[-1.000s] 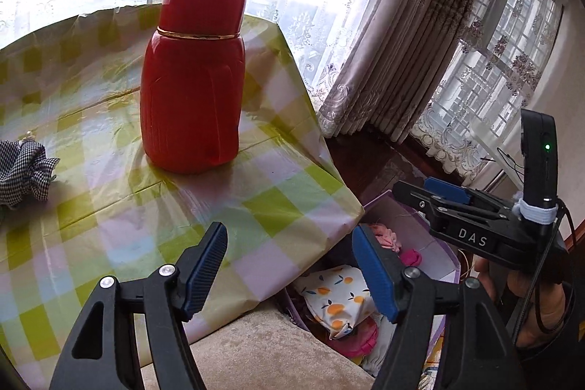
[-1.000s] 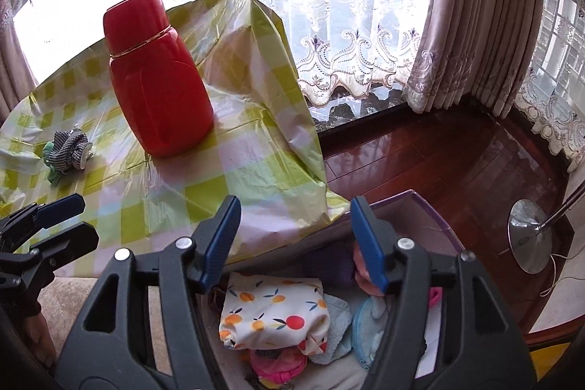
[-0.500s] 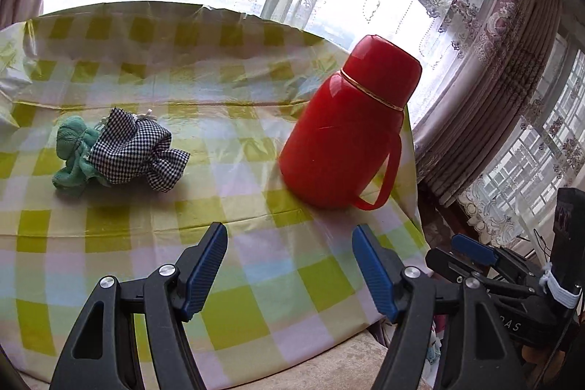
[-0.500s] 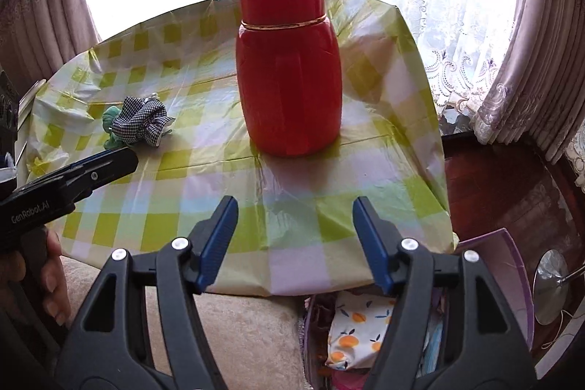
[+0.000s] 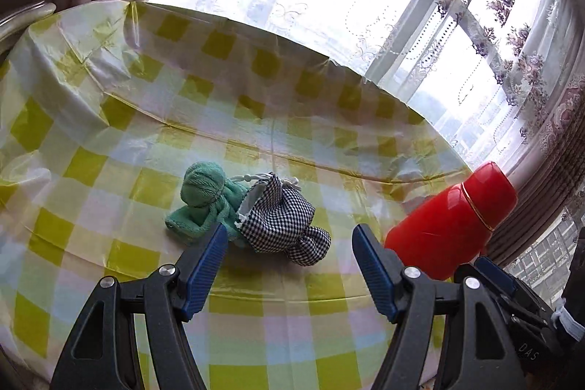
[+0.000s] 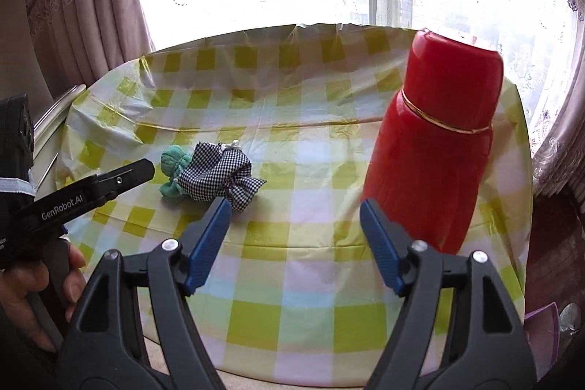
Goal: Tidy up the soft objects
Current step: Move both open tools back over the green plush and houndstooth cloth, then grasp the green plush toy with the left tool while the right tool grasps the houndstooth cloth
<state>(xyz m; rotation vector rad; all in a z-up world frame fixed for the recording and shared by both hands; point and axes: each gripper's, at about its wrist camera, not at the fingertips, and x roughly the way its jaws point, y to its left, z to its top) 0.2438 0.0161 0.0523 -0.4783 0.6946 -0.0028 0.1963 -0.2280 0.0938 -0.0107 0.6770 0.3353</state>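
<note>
Left wrist view is now filled by the round table (image 5: 120, 148) under its yellow-green checked cloth, where a second ago only the table's right edge and a floor bin of soft items were seen beneath the jaws. The left gripper (image 5: 289, 265) is seen with its jaws set apart at a middling width, unchanged in gap, and nothing is held between them. Just beyond its fingertips a black-and-white checked pouch (image 5: 281, 222) is lain on the cloth, touching a green knitted bundle (image 5: 204, 196) on its left; a second ago this pair was seen only at the far left edge of the view. The red flask (image 5: 453, 225) has been shifted from the centre of the view to the right side, and appears tilted by the lens. In the right wrist view the right gripper (image 6: 294, 240) is shown with jaws that have just been opening, now fairly wide and empty. The bin once seen below it is gone from view, and the table is faced squarely. The checked pouch (image 6: 219, 176) and green bundle (image 6: 175, 170) are seen left of centre, the red flask (image 6: 438, 141) upright on the right, well apart from them. The left gripper (image 6: 146, 169) is seen entering from the left, near the green bundle, held by a hand (image 6: 33, 287).
</note>
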